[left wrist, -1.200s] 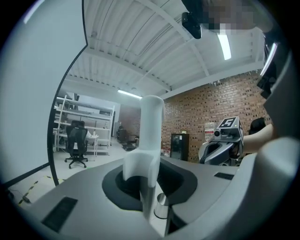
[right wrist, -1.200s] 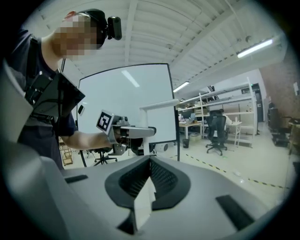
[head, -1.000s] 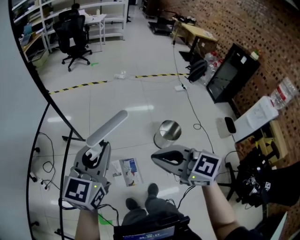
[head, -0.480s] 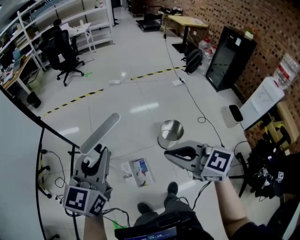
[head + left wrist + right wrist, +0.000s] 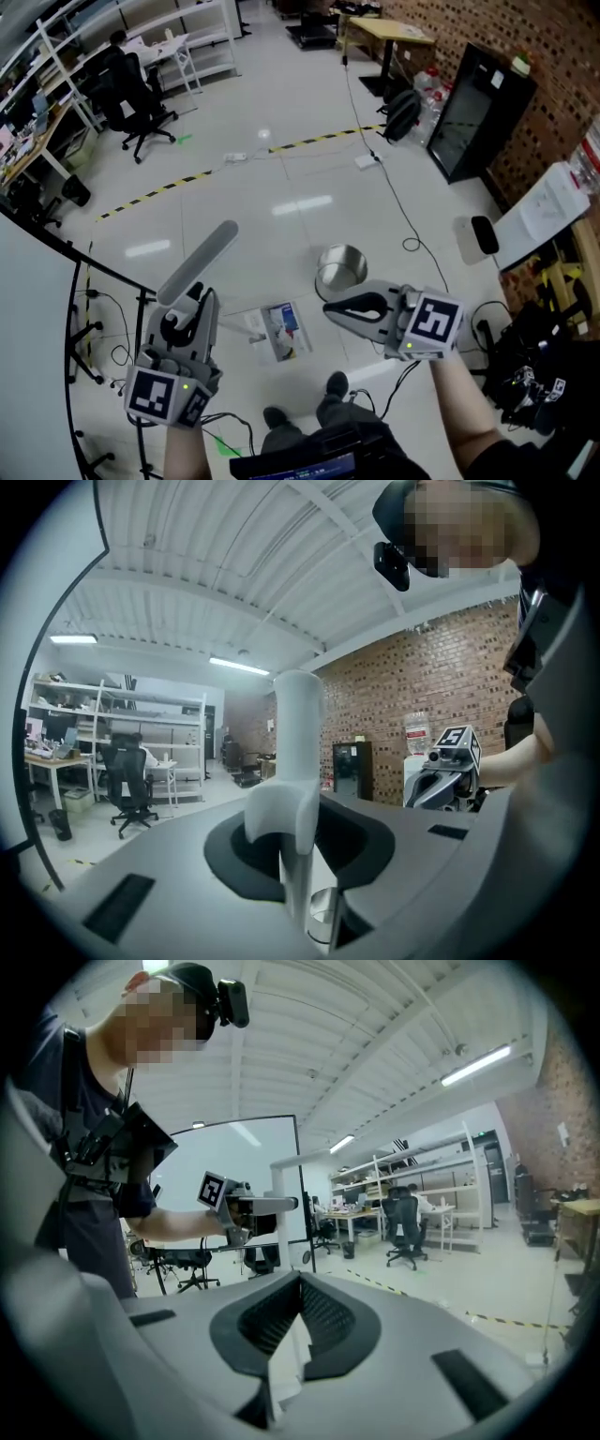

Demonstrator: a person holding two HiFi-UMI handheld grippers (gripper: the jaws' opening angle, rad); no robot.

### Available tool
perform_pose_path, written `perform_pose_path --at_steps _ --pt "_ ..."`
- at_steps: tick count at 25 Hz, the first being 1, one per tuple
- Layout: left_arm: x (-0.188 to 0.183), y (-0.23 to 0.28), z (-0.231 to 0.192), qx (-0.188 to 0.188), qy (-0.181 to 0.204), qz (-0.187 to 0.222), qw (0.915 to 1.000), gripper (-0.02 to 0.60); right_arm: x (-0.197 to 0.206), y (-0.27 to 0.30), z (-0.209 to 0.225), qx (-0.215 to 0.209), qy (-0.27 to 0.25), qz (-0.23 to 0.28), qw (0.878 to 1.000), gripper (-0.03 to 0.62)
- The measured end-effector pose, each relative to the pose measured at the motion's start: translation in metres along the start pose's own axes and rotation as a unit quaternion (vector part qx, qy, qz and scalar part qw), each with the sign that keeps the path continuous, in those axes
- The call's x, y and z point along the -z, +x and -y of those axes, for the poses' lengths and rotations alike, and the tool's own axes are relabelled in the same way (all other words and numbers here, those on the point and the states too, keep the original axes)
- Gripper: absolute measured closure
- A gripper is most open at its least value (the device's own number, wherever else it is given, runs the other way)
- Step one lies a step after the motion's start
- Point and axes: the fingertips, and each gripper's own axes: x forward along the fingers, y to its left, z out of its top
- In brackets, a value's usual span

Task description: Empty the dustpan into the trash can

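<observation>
My left gripper is shut on a pale grey dustpan handle that slants up and to the right in the head view. In the left gripper view the handle stands upright between the jaws; the pan itself is hidden. The trash can, a small round shiny metal bin, stands on the floor just beyond my right gripper, which is shut and level. In the right gripper view a thin pale sliver shows at the jaw seam; I cannot tell what it is. The can's rim peeks under the left jaws.
Printed papers lie on the floor between the grippers, near the person's shoes. A cable runs past the can. A whiteboard frame stands at the left, a black cabinet and a white dispenser at the right.
Both grippers have travelled across the floor with the person; the room has shifted in view. The handle stays gripped, and the right jaws stay shut.
</observation>
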Motion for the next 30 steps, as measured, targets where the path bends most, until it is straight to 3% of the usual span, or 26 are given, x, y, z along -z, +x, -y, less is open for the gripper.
perform_pose_path --at_steps 6,11,16,23,30 --pt "-0.002 0.038 0.017 -0.007 0.0 -0.012 0.9999 0.516 -0.008 -0.035 0.037 0.001 -0.001 0.023 1.0 0.586" --pt "-0.019 0.059 0.017 -0.01 0.006 0.007 0.9999 0.517 -0.003 -0.051 0.052 0.012 0.008 0.022 1.0 0.586" --pt "-0.013 0.082 0.03 0.014 0.004 -0.005 0.9999 0.517 0.0 -0.063 0.065 0.024 0.009 0.018 1.0 0.586" --pt "-0.024 0.115 0.035 0.044 0.017 0.02 0.9987 0.517 0.006 -0.068 0.088 0.054 0.009 -0.01 0.998 0.586" --pt "-0.017 0.142 0.011 0.075 0.012 0.027 0.9968 0.517 0.017 -0.048 0.113 0.07 0.028 -0.039 0.996 0.586"
